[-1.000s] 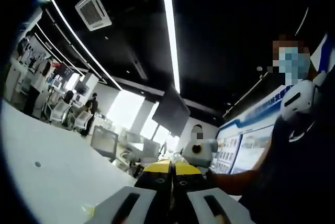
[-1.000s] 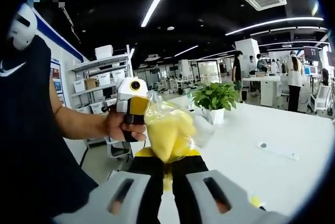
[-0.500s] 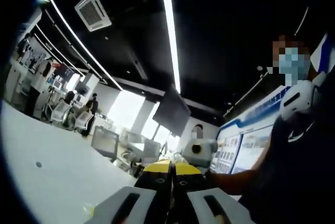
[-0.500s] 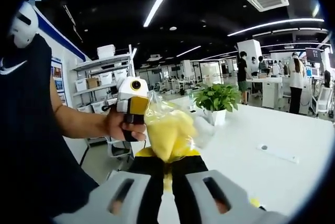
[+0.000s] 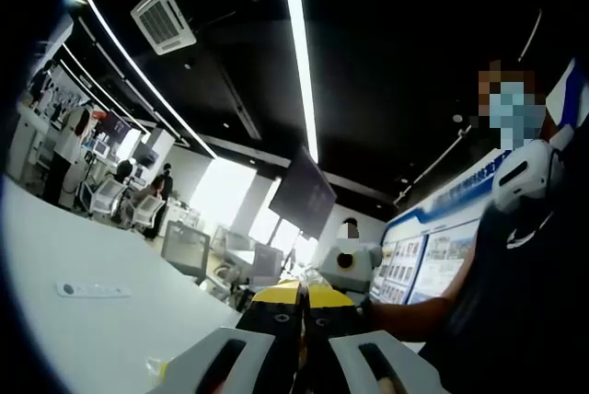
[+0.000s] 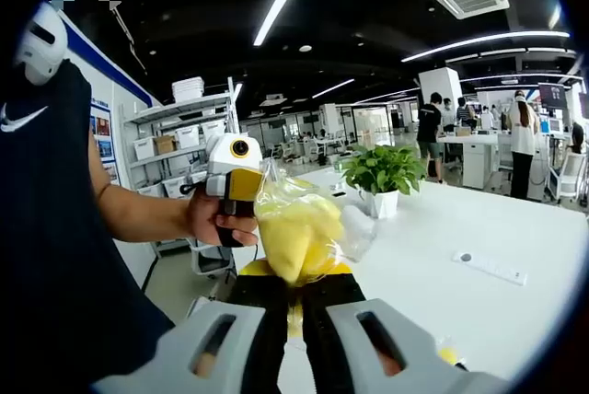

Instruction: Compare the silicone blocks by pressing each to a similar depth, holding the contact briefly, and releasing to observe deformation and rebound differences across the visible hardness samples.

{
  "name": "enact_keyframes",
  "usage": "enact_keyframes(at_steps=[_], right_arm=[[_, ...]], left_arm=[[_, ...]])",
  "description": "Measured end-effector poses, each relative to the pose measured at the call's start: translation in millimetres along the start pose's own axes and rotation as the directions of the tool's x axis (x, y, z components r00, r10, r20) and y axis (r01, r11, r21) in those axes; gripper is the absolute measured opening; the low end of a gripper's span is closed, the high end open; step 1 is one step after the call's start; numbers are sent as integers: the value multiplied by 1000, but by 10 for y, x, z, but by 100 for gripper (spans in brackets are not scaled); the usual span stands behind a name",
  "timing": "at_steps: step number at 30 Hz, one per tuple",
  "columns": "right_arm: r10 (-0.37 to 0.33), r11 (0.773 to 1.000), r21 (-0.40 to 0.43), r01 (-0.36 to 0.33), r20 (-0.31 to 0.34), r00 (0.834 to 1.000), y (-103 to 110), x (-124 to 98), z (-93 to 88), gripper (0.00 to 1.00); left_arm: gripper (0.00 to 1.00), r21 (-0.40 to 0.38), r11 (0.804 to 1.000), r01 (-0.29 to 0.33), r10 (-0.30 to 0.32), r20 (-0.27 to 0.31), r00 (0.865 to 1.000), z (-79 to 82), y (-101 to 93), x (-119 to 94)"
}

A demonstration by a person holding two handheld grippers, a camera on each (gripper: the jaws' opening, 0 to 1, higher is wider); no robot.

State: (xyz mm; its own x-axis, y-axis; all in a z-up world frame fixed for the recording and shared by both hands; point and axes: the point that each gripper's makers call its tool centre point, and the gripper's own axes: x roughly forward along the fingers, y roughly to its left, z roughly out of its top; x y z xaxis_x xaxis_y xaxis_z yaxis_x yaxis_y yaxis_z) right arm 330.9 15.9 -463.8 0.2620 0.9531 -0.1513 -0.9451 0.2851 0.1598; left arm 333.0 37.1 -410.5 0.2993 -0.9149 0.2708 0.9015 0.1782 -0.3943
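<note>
Yellow is the colour to watch: a soft yellow piece inside a clear plastic bag (image 6: 296, 228) stands straight up from between the right gripper's (image 6: 294, 307) jaws, which are closed on its lower end.

Going left to right in the right gripper view, the person's dark sleeve comes first, then a hand (image 6: 216, 219) wrapped around the left gripper, just left of the bag and about level with it. Beyond the jaws to the right sits a potted plant (image 6: 380, 178) on the white table (image 6: 515, 228), and further right a flat white strip (image 6: 490, 266) lies on the tabletop.

In the left gripper view, the left gripper's (image 5: 302, 320) jaws are pressed together with no gap visible between the yellow-edged tips, and nothing can be seen held in them. A similar white strip (image 5: 92, 290) lies well to the left of the jaws.

If the yellow piece is one of the silicone samples, it is up in the air rather than resting on the table. Pressing it there could go badly: with no surface behind it, it would swing or fold away, so the depth of press could not be matched between samples. The slick bag may also slide through the jaws and drop. I can make out no other blocks to compare.
</note>
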Motion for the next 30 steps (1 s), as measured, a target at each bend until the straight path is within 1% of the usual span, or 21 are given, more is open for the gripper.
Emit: enact_keyframes(at_steps=[4,14,20,21,22,24,25,26,29,30], right_arm=[[6,1000,3,-6,-6,1000,-9,13,-32,0],[11,1000,11,-11,-5,1000,-34,12,-33,1],[17,1000,20,-17,2,1000,-42,-7,-35,2],[22,1000,-3,-22,6,1000,-32,-12,-29,3],[7,999,-41,-6,10,1000,-55,-11,-19,3],[30,1000,3,-30,-1,1000,-15,-8,-36,5],[22,1000,-9,-22,6,1000,-34,-7,-25,5],[4,997,-74,-2,32,999,-70,7,4,6],[13,998,-61,-11,42,999,-46,23,-13,8],[8,997,-81,-4,52,999,-56,21,7,9]], left_arm=[[0,1,1000,-8,8,-1,1000,-22,16,-16],[0,1,1000,-15,15,-4,1000,-22,46,0],[0,-4,1000,-21,21,9,1000,-27,47,26],[0,-26,1000,-11,11,6,1000,-32,33,25],[0,-19,1000,-14,14,7,1000,-29,40,25],[0,-21,1000,-15,15,4,1000,-29,44,22],[0,-26,1000,-14,14,4,1000,-27,41,20],[0,-22,1000,-15,15,5,1000,-23,41,22],[0,-23,1000,-19,19,11,1000,4,61,27],[0,-25,1000,-20,20,14,1000,11,62,31]])
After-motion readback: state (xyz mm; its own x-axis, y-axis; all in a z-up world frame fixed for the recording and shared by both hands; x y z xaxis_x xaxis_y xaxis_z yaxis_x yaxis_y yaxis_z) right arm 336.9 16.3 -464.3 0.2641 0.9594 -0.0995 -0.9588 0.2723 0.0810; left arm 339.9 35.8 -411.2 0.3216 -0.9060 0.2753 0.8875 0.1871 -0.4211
